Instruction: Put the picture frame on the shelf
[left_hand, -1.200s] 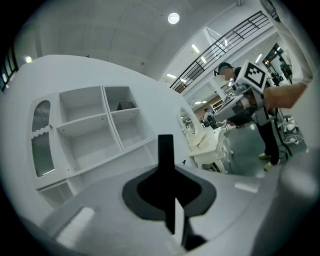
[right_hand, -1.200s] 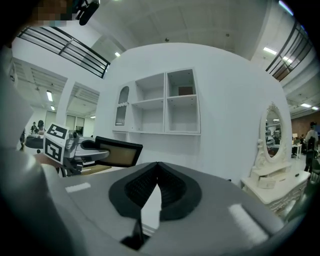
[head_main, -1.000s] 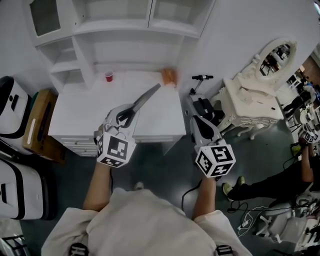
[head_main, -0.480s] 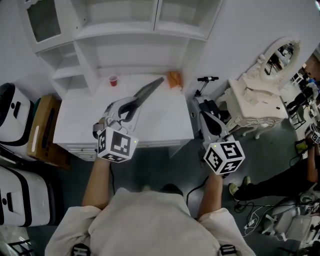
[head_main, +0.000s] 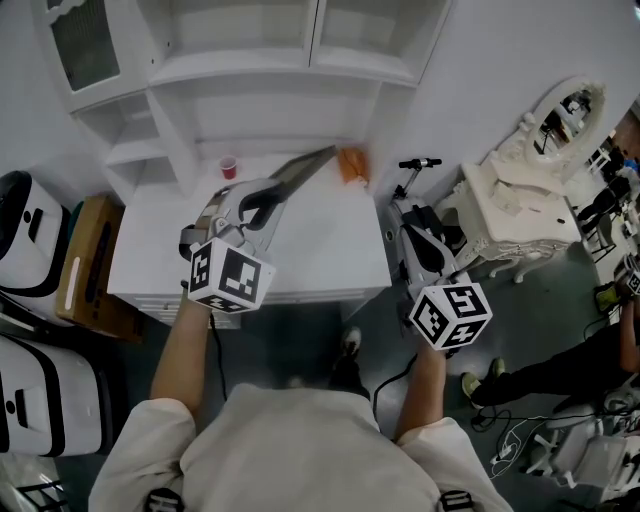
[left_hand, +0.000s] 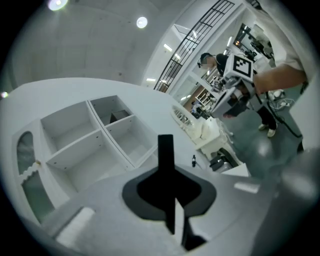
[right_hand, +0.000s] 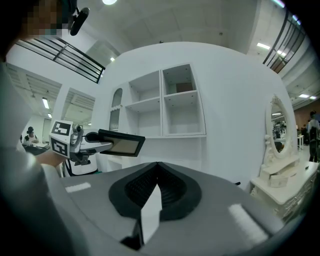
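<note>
The picture frame (head_main: 300, 172), dark-edged with a tan face (right_hand: 122, 144), sticks out from my left gripper (head_main: 262, 204) over the white desk top (head_main: 330, 240). Its far end reaches the foot of the white shelf unit (head_main: 260, 70). In the left gripper view the frame shows edge-on as a black bar (left_hand: 165, 150) pinched between the shut jaws, with the shelf compartments (left_hand: 90, 145) beyond. My right gripper (head_main: 412, 240) hovers past the desk's right edge, jaws (right_hand: 157, 172) shut with nothing in them. The right gripper view catches the left gripper (right_hand: 75, 142) carrying the frame.
A red cup (head_main: 228, 167) and an orange thing (head_main: 352, 163) stand at the back of the desk. A scooter handle (head_main: 418, 163) and a white vanity with an oval mirror (head_main: 530, 190) are to the right. Cases (head_main: 25, 225) and a brown box (head_main: 85, 260) sit left.
The left gripper has carried the frame up and toward the shelf; the frame's tip now lies by the orange thing. The right gripper shifted slightly right.
</note>
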